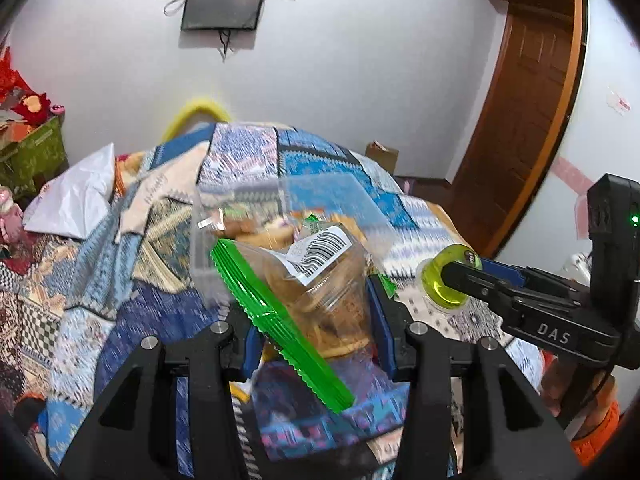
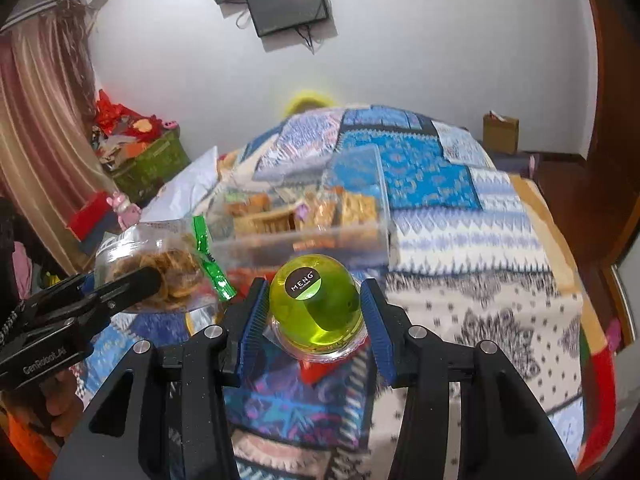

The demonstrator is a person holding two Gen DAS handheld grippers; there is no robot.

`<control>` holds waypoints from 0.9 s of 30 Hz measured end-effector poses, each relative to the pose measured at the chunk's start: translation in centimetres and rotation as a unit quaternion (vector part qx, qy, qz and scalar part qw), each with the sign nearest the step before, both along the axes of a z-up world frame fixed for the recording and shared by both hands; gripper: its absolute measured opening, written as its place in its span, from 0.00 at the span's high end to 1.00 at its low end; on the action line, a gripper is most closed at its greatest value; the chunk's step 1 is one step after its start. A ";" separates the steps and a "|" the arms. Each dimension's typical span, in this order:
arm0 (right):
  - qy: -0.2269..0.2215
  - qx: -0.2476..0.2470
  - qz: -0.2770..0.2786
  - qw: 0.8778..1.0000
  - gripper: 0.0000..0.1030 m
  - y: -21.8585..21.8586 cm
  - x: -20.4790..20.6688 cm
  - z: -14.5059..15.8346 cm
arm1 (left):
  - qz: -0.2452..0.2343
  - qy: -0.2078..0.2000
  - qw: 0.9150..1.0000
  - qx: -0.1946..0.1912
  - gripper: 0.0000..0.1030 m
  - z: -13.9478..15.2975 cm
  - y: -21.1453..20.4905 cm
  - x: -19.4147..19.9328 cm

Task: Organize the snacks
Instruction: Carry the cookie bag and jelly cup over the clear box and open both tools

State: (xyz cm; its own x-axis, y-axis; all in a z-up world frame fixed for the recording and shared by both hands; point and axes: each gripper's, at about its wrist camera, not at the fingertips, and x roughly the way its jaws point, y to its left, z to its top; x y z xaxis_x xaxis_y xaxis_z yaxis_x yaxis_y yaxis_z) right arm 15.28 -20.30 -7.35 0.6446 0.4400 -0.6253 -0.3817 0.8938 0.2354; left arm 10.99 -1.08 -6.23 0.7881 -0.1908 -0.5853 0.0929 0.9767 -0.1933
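Observation:
My left gripper (image 1: 312, 316) is shut on a clear cookie bag (image 1: 320, 280) with green sealed edges and a barcode label; it also shows in the right wrist view (image 2: 160, 268). My right gripper (image 2: 314, 312) is shut on a green jelly cup (image 2: 316, 304) with a black round label, and it shows at the right of the left wrist view (image 1: 444, 280). Both are held above the bed, just short of a clear plastic box (image 2: 304, 220) that holds several packed snacks; the box also shows in the left wrist view (image 1: 280, 216).
A patchwork quilt (image 2: 460, 208) covers the bed. A white bag (image 1: 76, 200) lies at its far left. A green box (image 2: 156, 164) with red clutter stands by the curtain. A cardboard box (image 2: 500, 132) sits by the far wall, a wooden door (image 1: 528, 100) to the right.

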 end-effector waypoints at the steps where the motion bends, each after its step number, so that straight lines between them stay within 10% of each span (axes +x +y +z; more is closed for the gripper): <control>1: -0.004 0.001 0.000 1.000 0.58 0.2 0.3 0.3 | 0.003 -0.004 1.000 0.000 0.56 0.2 0.3 0.4; 23: -0.004 0.002 0.005 1.000 0.61 3.2 10.2 -0.7 | 0.032 -0.001 0.999 0.010 0.56 -1.2 2.0 13.8; 27: 0.015 -0.002 0.012 1.000 0.82 3.7 12.0 -2.1 | 0.033 0.018 0.999 0.022 0.56 -3.0 1.8 16.3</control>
State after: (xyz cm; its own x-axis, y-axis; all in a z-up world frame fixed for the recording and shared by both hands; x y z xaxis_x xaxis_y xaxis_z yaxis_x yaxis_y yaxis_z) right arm 27.28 -16.62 -9.40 0.6144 0.4529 -0.6460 -0.3967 0.8851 0.2433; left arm 27.28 0.71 -9.26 0.7758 -0.1123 -0.6209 0.0216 0.9882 -0.1517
